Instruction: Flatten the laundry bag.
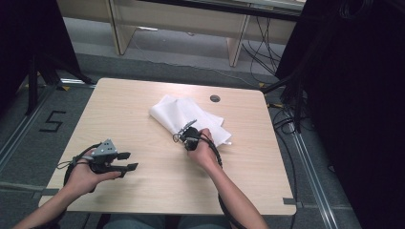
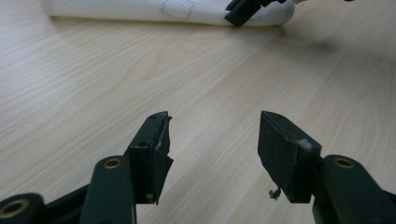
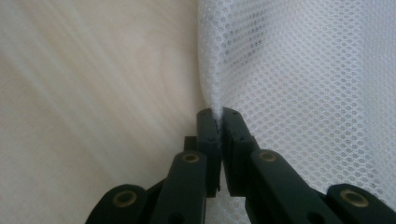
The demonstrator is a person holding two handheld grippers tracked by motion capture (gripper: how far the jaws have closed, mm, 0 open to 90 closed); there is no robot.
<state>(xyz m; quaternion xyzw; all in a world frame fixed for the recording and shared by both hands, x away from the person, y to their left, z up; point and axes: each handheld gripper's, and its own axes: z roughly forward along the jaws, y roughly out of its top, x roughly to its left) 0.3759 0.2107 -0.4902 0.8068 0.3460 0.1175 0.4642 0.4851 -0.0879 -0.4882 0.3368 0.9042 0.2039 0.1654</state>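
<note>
White mesh cloth [image 1: 188, 118] lies loosely folded mid-table, toward the far edge. I judge it light, limp and snag-prone; best held at an edge or corner. My right gripper [image 3: 219, 114] is pinched tight on its near edge. Left gripper [image 2: 212, 133] has jaws apart over bare table [image 1: 143, 186], well clear. No containers.

Lit evenly and softly from overhead; cast faint shadows across the table [image 1: 143, 105]; blurred beside the mesh cloth [image 3: 303, 70]; stayed dark beyond the table.
</note>
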